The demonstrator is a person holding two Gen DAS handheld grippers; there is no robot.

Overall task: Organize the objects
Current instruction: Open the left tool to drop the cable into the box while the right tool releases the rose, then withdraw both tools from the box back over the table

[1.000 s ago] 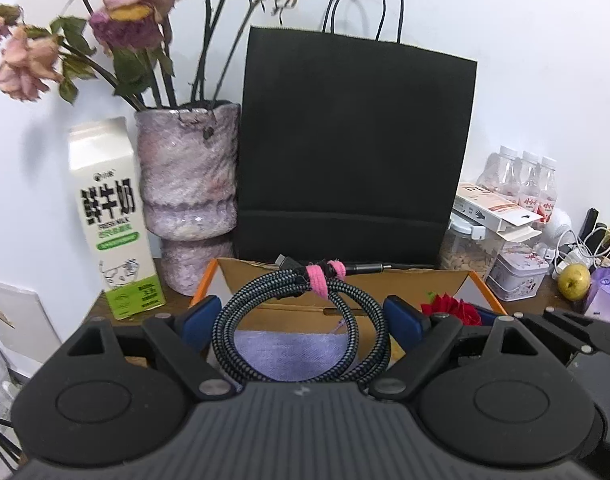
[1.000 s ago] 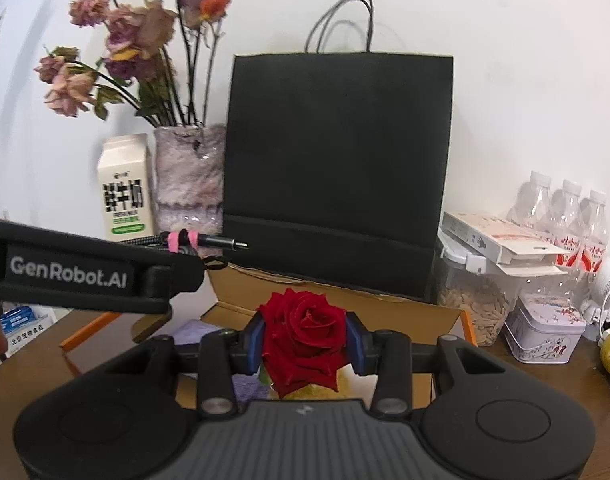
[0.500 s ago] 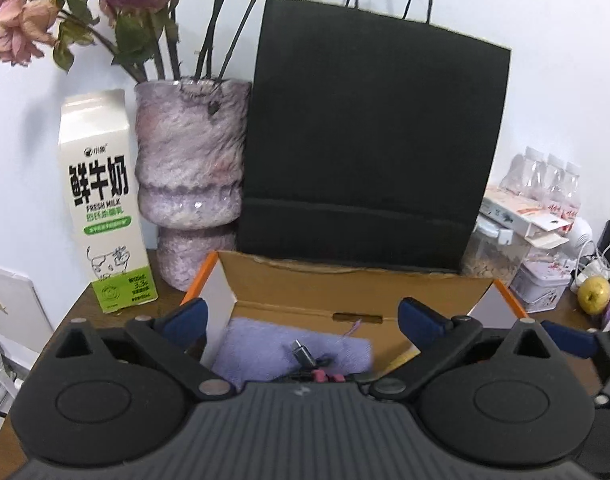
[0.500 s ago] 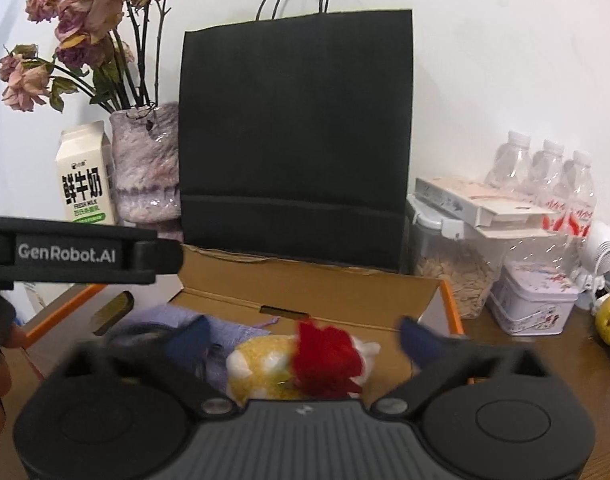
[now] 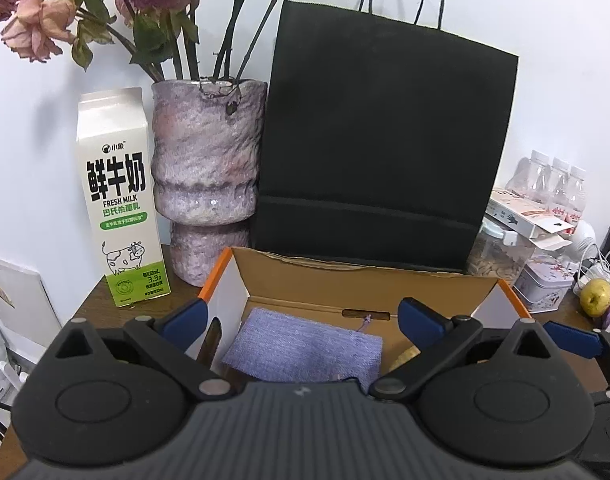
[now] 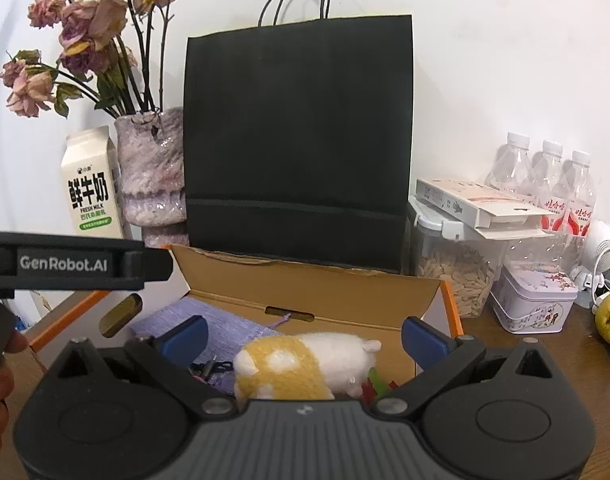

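Now both drops look done: the left gripper [image 5: 301, 316] and right gripper [image 6: 305, 334] gape wide, empty, over the box [image 6: 305, 284]. Cable [image 6: 209, 368] and rose [image 6: 379, 386] lie inside; next comes fetching another item.

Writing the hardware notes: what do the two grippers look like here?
Both match: the left gripper and right gripper have matte black bodies with a ribbed grey centre, two round discs, silver pivot pins and black linkage arms ending in blue pads. In the right wrist view the left one's side reads "GenRobot.AI" in grey lettering. No cables visible.
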